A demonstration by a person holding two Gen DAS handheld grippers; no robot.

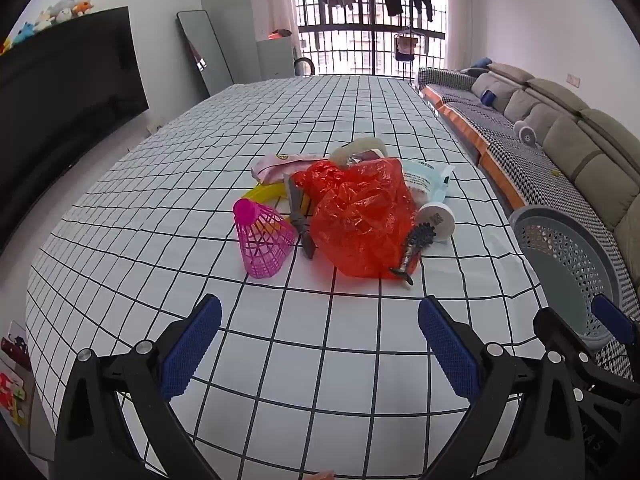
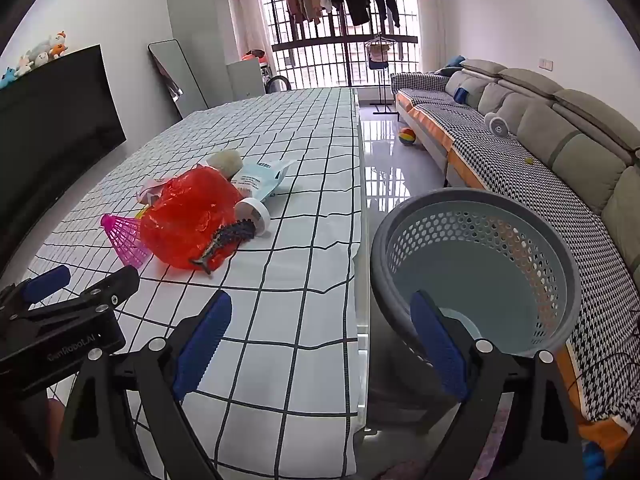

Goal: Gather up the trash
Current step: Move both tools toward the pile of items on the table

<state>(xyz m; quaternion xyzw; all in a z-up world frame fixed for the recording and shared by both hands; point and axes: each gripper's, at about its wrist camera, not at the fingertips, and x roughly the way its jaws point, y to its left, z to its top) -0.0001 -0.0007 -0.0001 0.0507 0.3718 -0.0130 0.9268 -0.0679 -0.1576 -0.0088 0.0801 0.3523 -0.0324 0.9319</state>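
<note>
Left wrist view — left gripper (image 1: 320, 344): held with jaws wide apart, nothing between them, above bare checked tablecloth (image 1: 160, 184) short of the pile.
Trash pile: gathered mid-table — a crumpled red plastic bag (image 1: 360, 220) at the centre, a pink shuttlecock (image 1: 262, 240) touching its left side, a white round lid (image 1: 438, 220) and a pale blue pouch (image 1: 424, 178) at its right.
Handling: the bag is judged light, soft and slippery — best pinched at a raised fold; the shuttlecock is light and springy, best taken at its cork.
Right wrist view — right gripper (image 2: 320, 344): seen spread open and empty, straddling the table edge.
Basket (image 2: 560, 256): shown whole here, empty, beside the table; only its rim is caught in the left view.
Hidden here: the shuttlecock's cork is partly covered by the bag.
</note>
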